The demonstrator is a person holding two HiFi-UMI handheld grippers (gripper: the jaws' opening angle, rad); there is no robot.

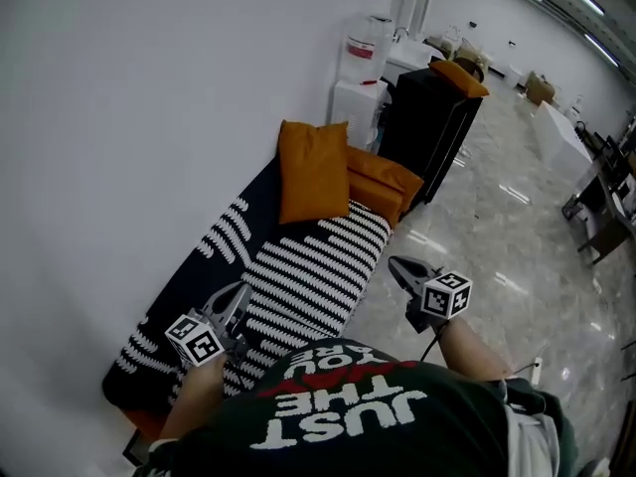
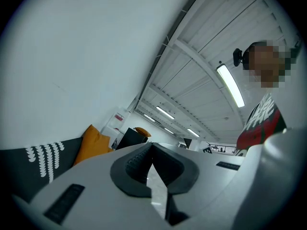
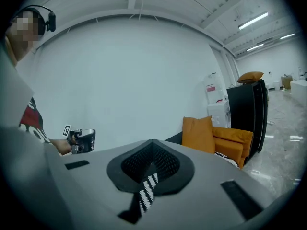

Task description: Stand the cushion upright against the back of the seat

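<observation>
The orange cushion [image 1: 313, 170] already stands upright against the backrest [image 1: 224, 237], well apart from the left hand-held gripper [image 1: 237, 301] and right hand-held gripper [image 1: 399, 266], both pressed together and empty, so best just watch for slumping.

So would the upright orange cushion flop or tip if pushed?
Probably soft and floppy: the upright orange cushion shows creases. It may tip easily, standing on edge against the seat back. Likely light, looking plump and stuffed.
</observation>
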